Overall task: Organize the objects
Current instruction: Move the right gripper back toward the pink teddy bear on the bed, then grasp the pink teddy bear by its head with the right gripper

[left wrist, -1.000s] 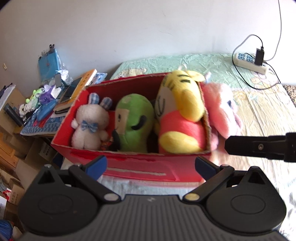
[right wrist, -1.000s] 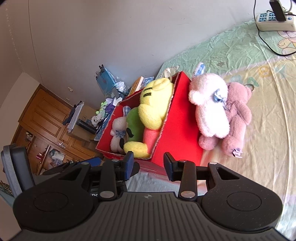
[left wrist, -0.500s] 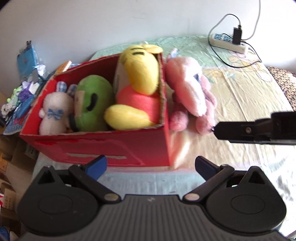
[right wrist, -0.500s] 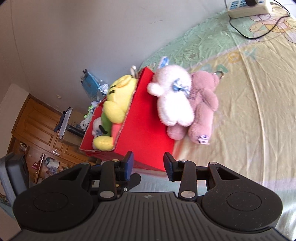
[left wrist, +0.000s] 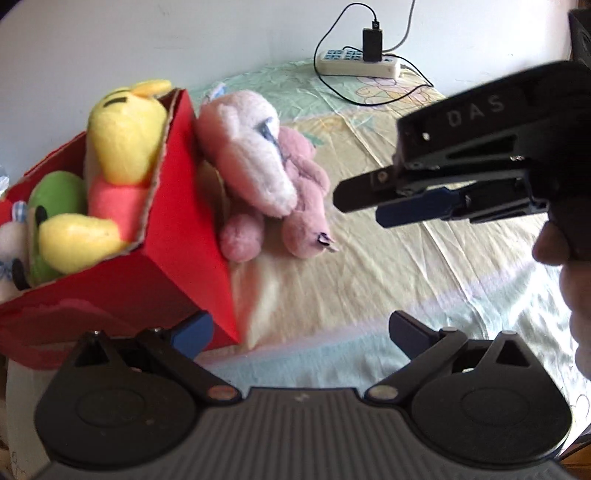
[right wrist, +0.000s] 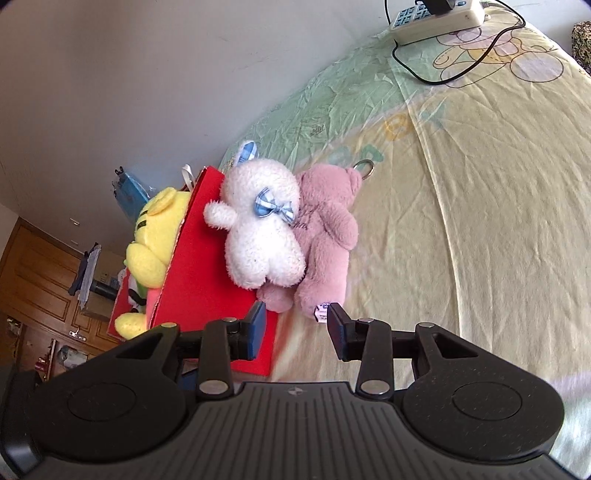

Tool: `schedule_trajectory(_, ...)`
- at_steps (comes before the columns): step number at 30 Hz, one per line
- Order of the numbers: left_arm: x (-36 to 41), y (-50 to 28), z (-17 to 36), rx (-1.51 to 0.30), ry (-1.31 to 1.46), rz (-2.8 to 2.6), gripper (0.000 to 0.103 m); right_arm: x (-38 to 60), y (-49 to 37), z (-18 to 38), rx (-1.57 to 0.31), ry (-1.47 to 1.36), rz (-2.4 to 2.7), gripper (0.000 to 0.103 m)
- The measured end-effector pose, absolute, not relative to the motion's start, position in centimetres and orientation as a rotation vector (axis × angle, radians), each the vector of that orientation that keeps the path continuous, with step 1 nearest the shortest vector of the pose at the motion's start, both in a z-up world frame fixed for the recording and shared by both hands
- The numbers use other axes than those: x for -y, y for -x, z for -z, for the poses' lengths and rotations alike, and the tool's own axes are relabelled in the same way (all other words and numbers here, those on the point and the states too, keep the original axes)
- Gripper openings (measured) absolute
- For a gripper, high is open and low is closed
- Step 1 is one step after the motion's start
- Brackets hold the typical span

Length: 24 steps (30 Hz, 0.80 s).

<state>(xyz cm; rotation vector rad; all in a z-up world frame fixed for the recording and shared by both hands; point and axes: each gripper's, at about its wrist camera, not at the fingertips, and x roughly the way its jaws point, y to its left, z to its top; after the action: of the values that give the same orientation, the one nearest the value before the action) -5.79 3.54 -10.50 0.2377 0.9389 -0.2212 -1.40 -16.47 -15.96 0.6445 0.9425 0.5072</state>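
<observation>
A red cardboard box (left wrist: 177,236) (right wrist: 207,280) stands on the bed holding a yellow plush (left wrist: 125,133) (right wrist: 155,229), a green plush (left wrist: 55,192) and a small white bunny at the left edge. Against the box's outer right side lean a white plush bunny (left wrist: 251,155) (right wrist: 262,229) with a blue bow and a pink teddy bear (left wrist: 303,188) (right wrist: 325,236). My left gripper (left wrist: 299,332) is open near the box's front corner, holding nothing. My right gripper (right wrist: 293,325) (left wrist: 358,203) has its jaws partly apart and empty, just short of the pink bear's feet.
The bed sheet (right wrist: 480,221) is pale yellow and green with cartoon prints. A white power strip (left wrist: 356,64) (right wrist: 436,14) with a plugged black charger and cable lies at the far end by the wall. Wooden cabinets (right wrist: 40,280) stand beyond the box. A hand (left wrist: 569,266) grips the right tool.
Both views have swung right and dropped closer to the bed. The box has slid to the left edge, the two loose plush toys are nearer, and the right gripper looms larger in the left view.
</observation>
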Motion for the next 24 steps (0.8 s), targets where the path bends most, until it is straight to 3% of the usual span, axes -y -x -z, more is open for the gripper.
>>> schedule_trajectory(17, -3.6, 5.3, 13.1, -0.942, -0.299, 0.311, 0.099, 12.5, -2.9, 19.4, -0.987, -0.515, -0.474, 0.044)
schedule_trajectory(24, -3.8, 5.1, 13.1, -0.948, -0.292, 0.332, 0.100, 11.4, -3.1, 19.4, -0.969, -0.450, -0.480, 0.037)
